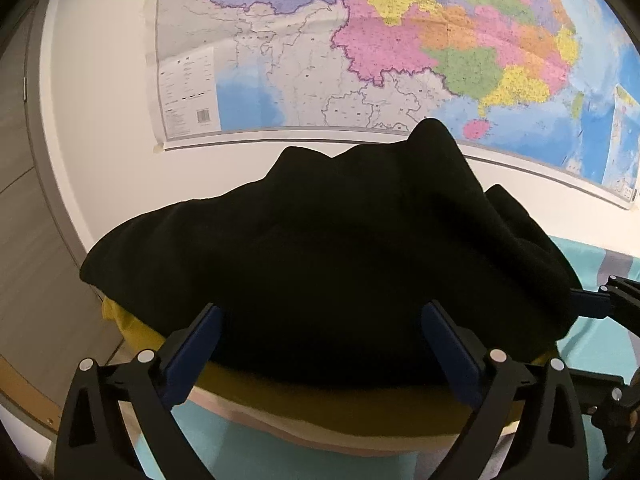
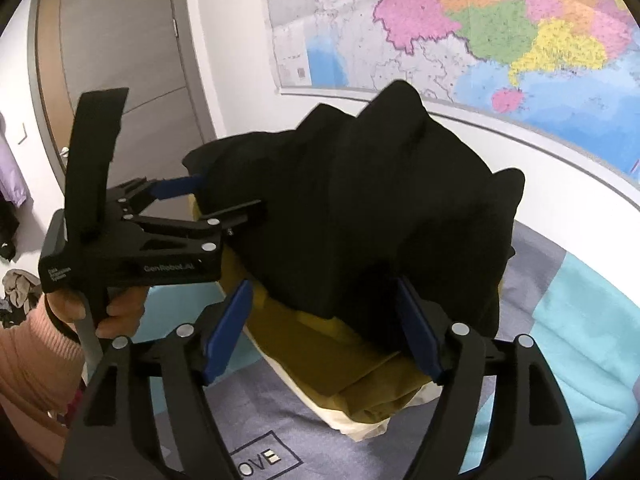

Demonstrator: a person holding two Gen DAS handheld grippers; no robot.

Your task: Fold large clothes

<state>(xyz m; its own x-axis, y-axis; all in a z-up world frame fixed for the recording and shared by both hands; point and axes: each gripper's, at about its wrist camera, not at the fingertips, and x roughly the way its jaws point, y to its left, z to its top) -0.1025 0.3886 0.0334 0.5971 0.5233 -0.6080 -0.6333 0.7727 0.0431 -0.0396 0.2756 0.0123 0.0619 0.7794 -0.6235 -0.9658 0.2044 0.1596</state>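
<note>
In the left wrist view the left hand-held gripper (image 1: 320, 344) stood released around the black garment (image 1: 328, 264) at frame centre — in the right wrist view the right hand-held gripper (image 2: 324, 328) gaped too, so the lumpy bundle, heaped on the yellow folded clothes (image 2: 352, 364), might slump apart.

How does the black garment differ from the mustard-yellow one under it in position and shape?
The black garment lies on top, bulky and rumpled into peaks; the mustard-yellow garment lies beneath, flatter, mostly covered. The black one overhangs the yellow one toward the wall map; the yellow one sticks out only at the near edge. Both sit stacked on the bed cover.
</note>
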